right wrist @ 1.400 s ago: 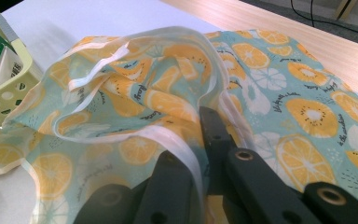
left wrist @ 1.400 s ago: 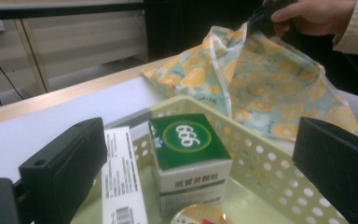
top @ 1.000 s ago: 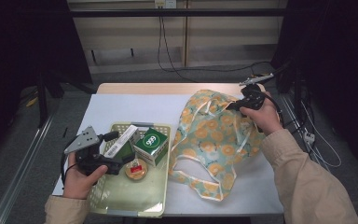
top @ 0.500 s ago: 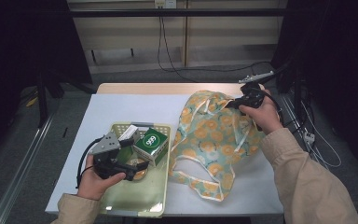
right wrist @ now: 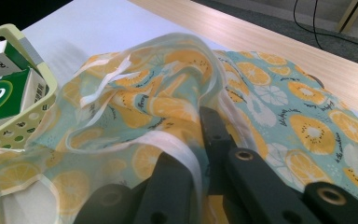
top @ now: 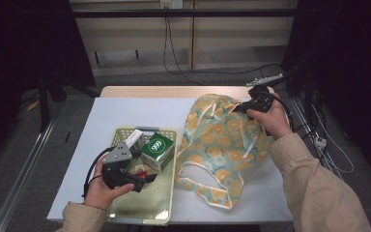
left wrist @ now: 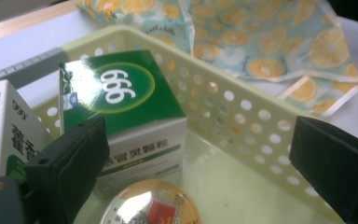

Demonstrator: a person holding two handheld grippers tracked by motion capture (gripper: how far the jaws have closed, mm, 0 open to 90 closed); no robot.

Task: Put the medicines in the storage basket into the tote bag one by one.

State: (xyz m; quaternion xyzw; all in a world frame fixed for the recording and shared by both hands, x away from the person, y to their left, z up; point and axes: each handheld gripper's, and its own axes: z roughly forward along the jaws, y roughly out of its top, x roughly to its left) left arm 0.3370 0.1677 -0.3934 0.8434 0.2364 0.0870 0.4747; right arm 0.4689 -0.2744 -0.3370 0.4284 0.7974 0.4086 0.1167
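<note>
The bag is pale turquoise cloth printed with orange and yellow citrus slices, some white ones among them, and small dark lettering; its handles and edges carry white trim. The basket is pale yellow-green plastic pierced with rows of round holes. The green box has a dark green top with a lighter green oval and white numerals, and white sides with green lettering. The white box bears green characters and a green patch. The round tin is shiny gold with a red centre. The table is white with a light wood strip along its far edge. The sleeves are beige.
</note>
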